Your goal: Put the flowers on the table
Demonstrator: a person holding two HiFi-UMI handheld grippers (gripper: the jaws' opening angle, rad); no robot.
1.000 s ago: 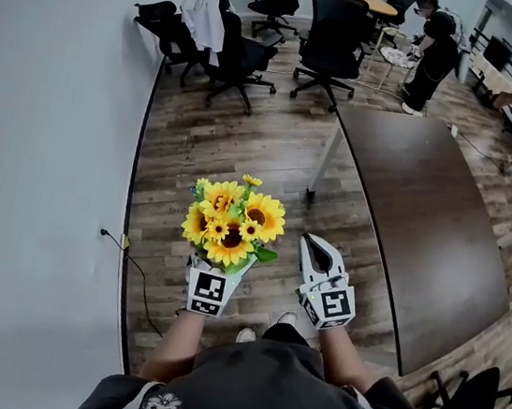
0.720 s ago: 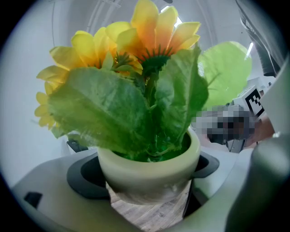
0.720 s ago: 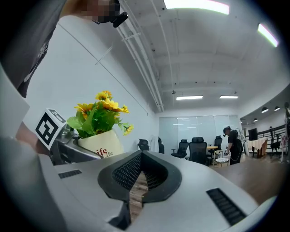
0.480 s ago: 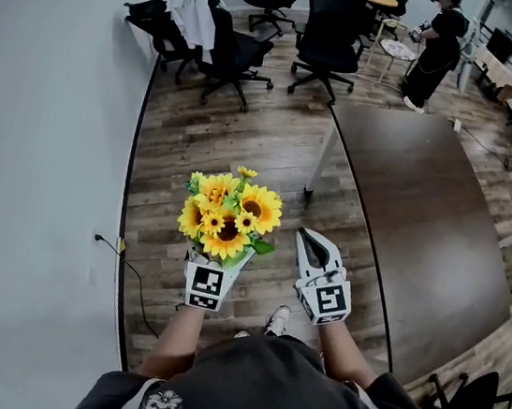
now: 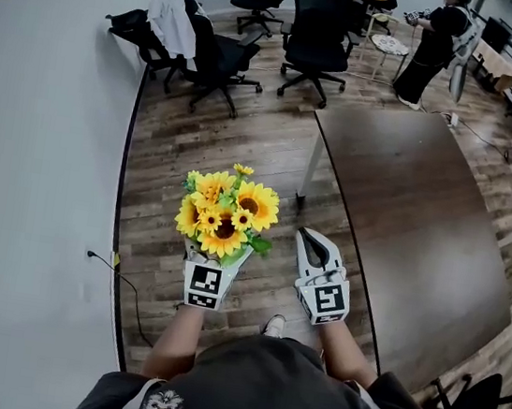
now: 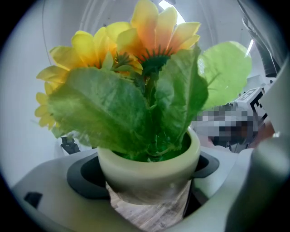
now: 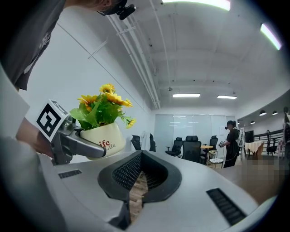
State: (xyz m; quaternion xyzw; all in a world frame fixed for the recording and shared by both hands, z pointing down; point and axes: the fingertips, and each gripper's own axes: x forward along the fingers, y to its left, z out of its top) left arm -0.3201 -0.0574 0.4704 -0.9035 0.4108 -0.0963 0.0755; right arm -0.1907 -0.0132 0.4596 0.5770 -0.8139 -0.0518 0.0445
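A bunch of yellow sunflowers [image 5: 226,215] with green leaves stands in a cream pot [image 6: 149,174]. My left gripper [image 5: 219,255] is shut on the pot, one jaw on each side, and holds it upright above the wooden floor. In the right gripper view the pot [image 7: 103,138] shows at the left, clamped by the left gripper [image 7: 86,147]. My right gripper [image 5: 318,247] is shut with nothing in it, just right of the flowers. The dark brown table [image 5: 408,201] lies ahead and to the right, its near left edge close to the right gripper.
A white wall [image 5: 41,121] runs along the left. Several black office chairs [image 5: 314,27] stand beyond the table's far end, one draped with a white garment [image 5: 174,13]. A person in dark clothes [image 5: 440,36] stands at the far right. A cable [image 5: 123,275] trails from the wall.
I have moved forward a little: the table's corner and the chairs have shifted left and nearer in the head view. Both grippers keep their pose, and the flowers stay held.
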